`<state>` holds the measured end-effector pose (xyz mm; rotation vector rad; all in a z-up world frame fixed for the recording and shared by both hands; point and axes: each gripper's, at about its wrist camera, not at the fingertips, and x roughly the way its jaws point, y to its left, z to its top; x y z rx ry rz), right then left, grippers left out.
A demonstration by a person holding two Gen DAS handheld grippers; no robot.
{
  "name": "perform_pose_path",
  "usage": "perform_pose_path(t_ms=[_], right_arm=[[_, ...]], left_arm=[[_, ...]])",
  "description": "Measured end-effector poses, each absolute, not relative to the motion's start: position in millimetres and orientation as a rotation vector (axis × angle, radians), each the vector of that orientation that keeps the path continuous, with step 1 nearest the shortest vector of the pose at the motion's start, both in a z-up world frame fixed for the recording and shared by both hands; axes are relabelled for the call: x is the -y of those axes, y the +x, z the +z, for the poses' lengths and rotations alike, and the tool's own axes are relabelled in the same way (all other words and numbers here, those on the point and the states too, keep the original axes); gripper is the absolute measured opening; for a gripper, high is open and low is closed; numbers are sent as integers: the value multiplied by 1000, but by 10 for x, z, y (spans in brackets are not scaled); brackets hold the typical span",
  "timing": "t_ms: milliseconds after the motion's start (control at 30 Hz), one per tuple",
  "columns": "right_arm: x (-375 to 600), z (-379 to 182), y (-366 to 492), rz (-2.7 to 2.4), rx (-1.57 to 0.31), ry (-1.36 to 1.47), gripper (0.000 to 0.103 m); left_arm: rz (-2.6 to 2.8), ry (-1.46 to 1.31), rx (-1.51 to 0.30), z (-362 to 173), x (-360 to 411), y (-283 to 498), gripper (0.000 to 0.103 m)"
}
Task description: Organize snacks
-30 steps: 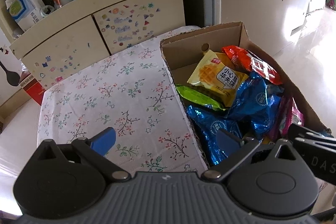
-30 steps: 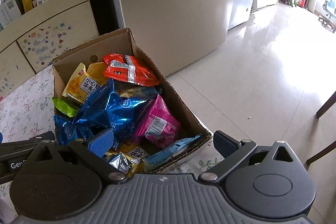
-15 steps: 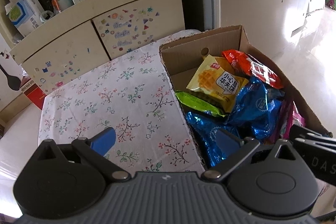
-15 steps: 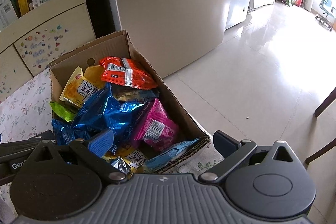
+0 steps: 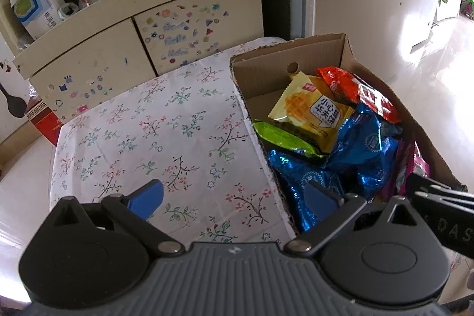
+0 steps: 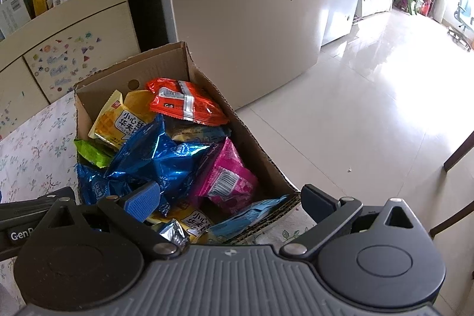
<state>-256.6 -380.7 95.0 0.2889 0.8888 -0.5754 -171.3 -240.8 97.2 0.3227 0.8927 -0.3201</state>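
Cardboard box (image 5: 260, 79) packed w/ snack packets (image 6: 160, 156) on floral-cloth surface (image 5: 166, 135), left gripper (image 5: 234, 197) & right gripper (image 6: 228, 202) jaws wide, empty

Brown cardboard box (image 5: 260, 79); white floral tablecloth (image 5: 166, 138); blue (image 6: 160, 156), red (image 6: 183, 105), pink (image 6: 228, 176) snack packs.

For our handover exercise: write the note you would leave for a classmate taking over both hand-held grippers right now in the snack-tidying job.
Left hand-held gripper: open, holding nothing, over the near left edge of the cardboard box.
Right hand-held gripper: open, holding nothing, over the box's near right corner.
Snacks: all piled loose in the box: yellow waffle packet, red packet, blue foil bags, green packet, pink packet.
Flowered tablecloth beside the box carries no snacks.
Done: nothing sorted that I can see.
Left: pick out and arrange the packets.
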Motion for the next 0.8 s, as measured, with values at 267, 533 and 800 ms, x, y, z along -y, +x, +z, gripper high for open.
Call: perform_pose_path(t_ms=[267,533,800], right_arm=[[3715,996,-2572,-565,-887,265,103],[3576,1042,-2539,-539,-884,230,103],[3347,1056,-2484,-496,-883,173,103]], left_arm=[[-312,321,-887,998,2301,-1720,100],[-302,324,-873,1042,2145,-1742,102],[-289,334,-873,1048,1897,-1752,102]])
